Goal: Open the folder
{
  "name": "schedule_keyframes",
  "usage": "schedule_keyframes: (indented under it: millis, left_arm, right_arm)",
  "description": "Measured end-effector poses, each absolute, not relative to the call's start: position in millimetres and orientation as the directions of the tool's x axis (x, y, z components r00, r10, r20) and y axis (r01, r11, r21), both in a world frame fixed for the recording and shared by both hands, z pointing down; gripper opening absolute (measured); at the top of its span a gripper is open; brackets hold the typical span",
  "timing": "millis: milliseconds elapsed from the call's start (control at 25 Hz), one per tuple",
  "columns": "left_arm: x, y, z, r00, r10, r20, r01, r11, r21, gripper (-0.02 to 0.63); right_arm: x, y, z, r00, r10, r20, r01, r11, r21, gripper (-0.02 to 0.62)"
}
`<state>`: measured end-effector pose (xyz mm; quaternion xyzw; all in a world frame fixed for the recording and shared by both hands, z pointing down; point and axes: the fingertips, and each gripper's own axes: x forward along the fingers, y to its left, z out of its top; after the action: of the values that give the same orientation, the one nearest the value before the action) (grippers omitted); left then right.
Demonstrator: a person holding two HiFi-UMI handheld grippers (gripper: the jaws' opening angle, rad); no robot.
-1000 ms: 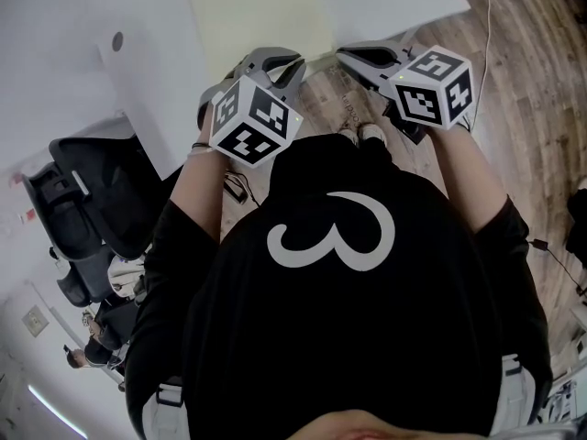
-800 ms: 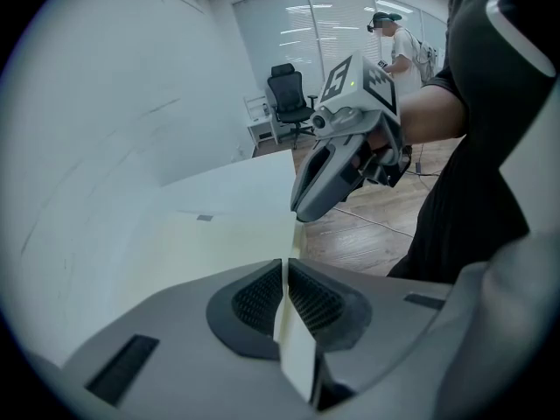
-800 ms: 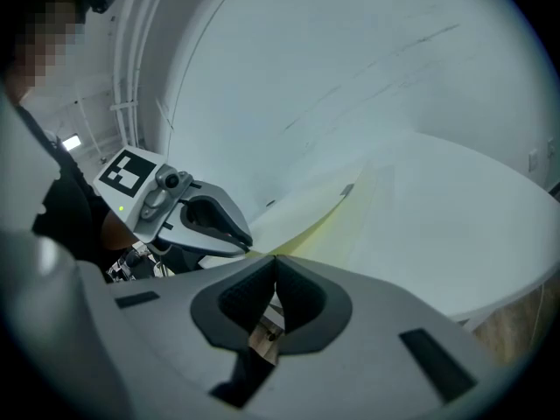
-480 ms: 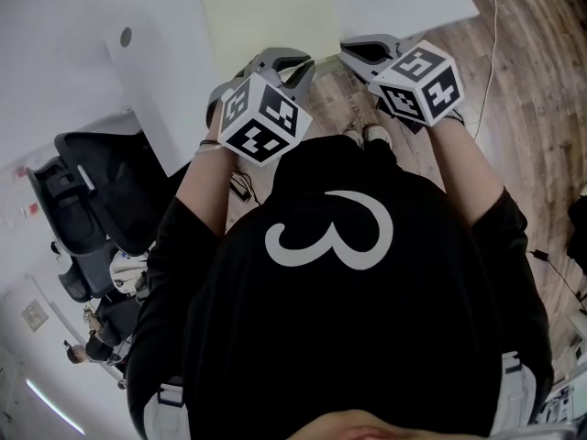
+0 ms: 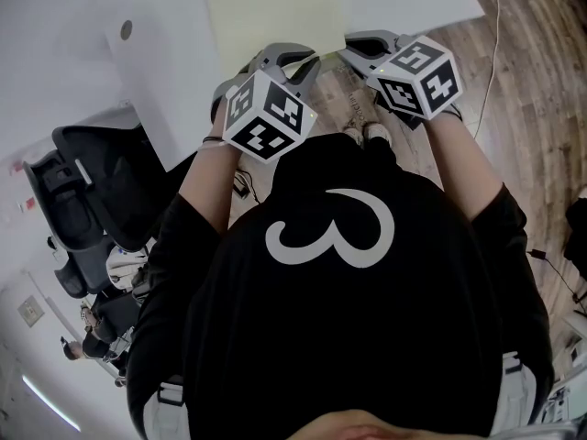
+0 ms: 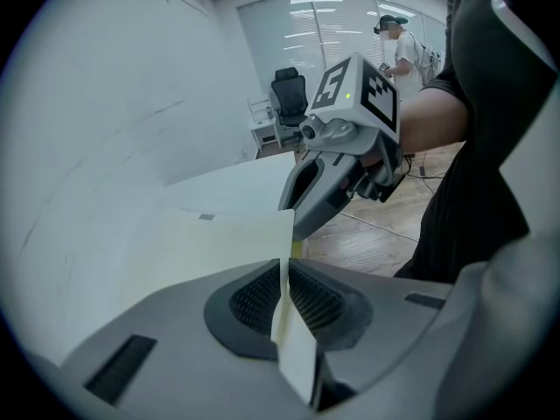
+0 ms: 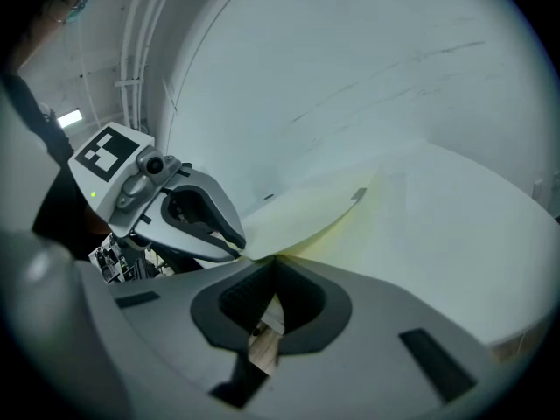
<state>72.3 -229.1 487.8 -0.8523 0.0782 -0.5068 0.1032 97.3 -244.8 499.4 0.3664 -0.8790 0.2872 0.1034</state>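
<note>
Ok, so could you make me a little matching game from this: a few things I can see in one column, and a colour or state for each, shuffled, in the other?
Things:
1. folder
2. office chair
3. floor
4. left gripper

Colour or state:
A. black
B. jaws shut on a thin sheet edge
C. pale yellow
D. brown wood planks

Pairs: 1-C; 2-A; 3-D; 4-B
</note>
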Motion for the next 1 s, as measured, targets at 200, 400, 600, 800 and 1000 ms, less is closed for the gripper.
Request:
schedule_keyframes:
  millis: [200, 400, 600, 800, 1000]
  left_arm:
    - [72, -228, 488, 0.485, -0.25, 0.838, -0.015, -0.96, -0.278, 0.041]
    - [74, -226, 491, 0.486, -0.264, 0.833, 0.002, -0.953, -0.303, 0.065]
    - [78, -233, 490, 0.495, -0.331, 0.803, -0.019, -0.929, -0.37, 0.108]
    - [80, -239, 493, 0.473, -0.37, 0.799, -0.026, -0.913, -0.407, 0.11]
    - [84, -241, 494, 0.456, -0.406, 0.792, -0.018, -0.894, -0.448, 0.11]
  right_arm:
    - [97, -245, 499, -0.707, -0.579, 0.405, -0.706, 0.56, -0.433, 0.025]
    - [97, -246, 500, -0.697, -0.587, 0.411, -0.716, 0.555, -0.423, 0.025]
    - [97, -247, 500, -0.695, -0.592, 0.408, -0.718, 0.548, -0.429, 0.025]
    - [96, -247, 501, -0.691, -0.591, 0.416, -0.722, 0.539, -0.433, 0.025]
    - [96, -247, 501, -0.689, -0.592, 0.419, -0.725, 0.539, -0.429, 0.025]
